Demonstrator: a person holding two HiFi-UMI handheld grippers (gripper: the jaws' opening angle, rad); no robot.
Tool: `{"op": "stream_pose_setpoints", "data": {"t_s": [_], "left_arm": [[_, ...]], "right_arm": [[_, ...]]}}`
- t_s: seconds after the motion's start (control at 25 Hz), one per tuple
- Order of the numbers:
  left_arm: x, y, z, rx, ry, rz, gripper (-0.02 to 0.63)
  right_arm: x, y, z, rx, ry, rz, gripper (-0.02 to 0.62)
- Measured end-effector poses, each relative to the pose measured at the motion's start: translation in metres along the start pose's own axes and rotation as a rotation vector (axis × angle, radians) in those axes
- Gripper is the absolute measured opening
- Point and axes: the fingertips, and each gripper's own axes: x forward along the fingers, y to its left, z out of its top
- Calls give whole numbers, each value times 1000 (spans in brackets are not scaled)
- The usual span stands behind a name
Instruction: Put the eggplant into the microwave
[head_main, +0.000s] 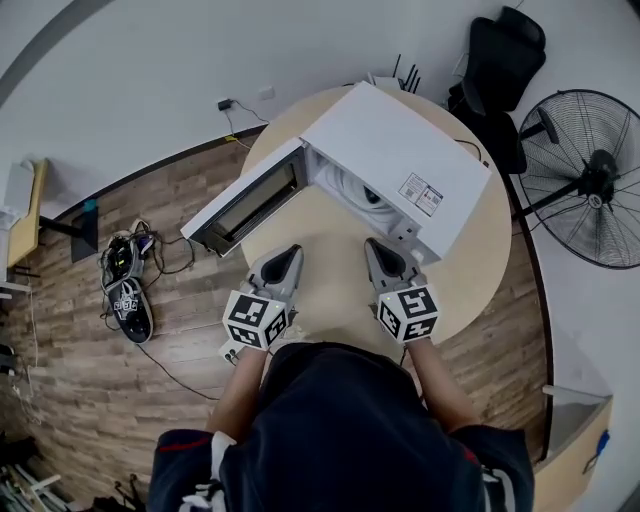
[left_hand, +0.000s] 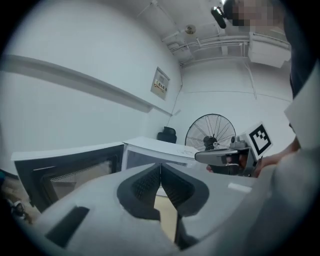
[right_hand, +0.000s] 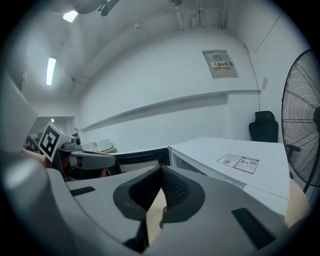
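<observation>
The white microwave (head_main: 400, 150) stands on the round wooden table (head_main: 330, 300) with its door (head_main: 250, 205) swung open to the left, and the white cavity (head_main: 350, 190) shows. No eggplant appears in any view. My left gripper (head_main: 290, 250) and right gripper (head_main: 375, 245) hover side by side over the table in front of the opening, both pointing at it. The left gripper (left_hand: 160, 165) is shut with nothing between its jaws. The right gripper (right_hand: 161, 167) has its jaws together and holds nothing. Each gripper view shows the other gripper (left_hand: 225, 156) (right_hand: 87, 160) beside it.
A large standing fan (head_main: 590, 180) is on the floor to the right of the table. A black chair (head_main: 505, 60) stands behind it. Shoes and cables (head_main: 128, 290) lie on the wooden floor at the left. A desk edge (head_main: 25, 210) is at the far left.
</observation>
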Motion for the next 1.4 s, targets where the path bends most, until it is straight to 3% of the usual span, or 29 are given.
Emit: {"op": "stream_pose_setpoints", "data": {"t_s": [0.4,0.56,0.88,1.4], "left_arm": [[-37,-8,34,111,-77,126,18],[-48,-4,41,95,-108,155,17],[-61,1,54,78,-159,176,18],[-61,-15,66,179,-171,187,18]], "right_arm": [[-10,12,27,-34,-77,40,11],[-10,20,35,-45,-98,57,11],[-16,28,41,-78,-111,60,11],[-20,26,53,-88,-141,57,11]]}}
